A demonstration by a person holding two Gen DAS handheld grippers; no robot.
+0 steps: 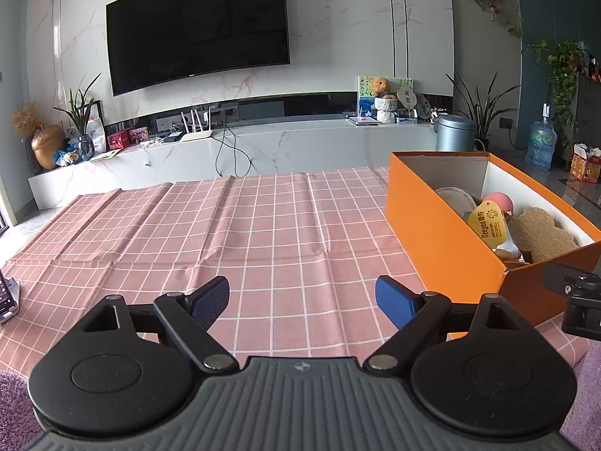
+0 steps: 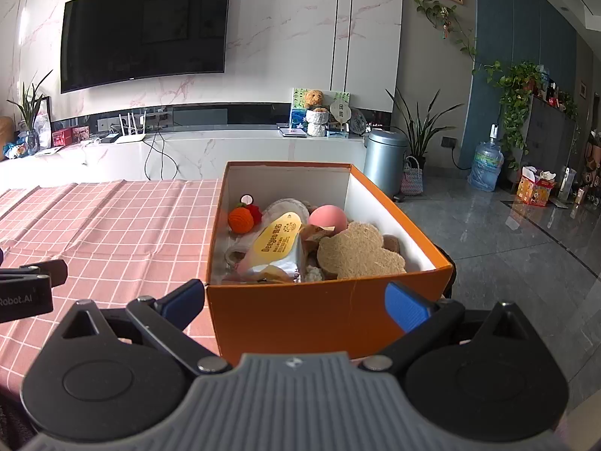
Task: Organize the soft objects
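Observation:
An orange box [image 2: 300, 315] with a white inside stands on the pink checked cloth [image 1: 225, 233] at the table's right side; it also shows in the left wrist view [image 1: 432, 233]. It holds several soft things: a tan loofah pad [image 2: 357, 251], a pink ball [image 2: 327, 218], an orange and red knitted toy [image 2: 242, 218] and a packet with a yellow label [image 2: 276, 244]. My right gripper [image 2: 296, 300] is open and empty, its fingers either side of the box's near wall. My left gripper [image 1: 302, 302] is open and empty over bare cloth, left of the box.
A purple rug [image 1: 15, 409] lies at the table's near edge. A dark device [image 1: 7, 297] sits at the cloth's left edge. Beyond the table are a white TV bench [image 1: 263, 146], a grey bin [image 2: 385, 161] and a tiled floor [image 2: 507, 248] to the right.

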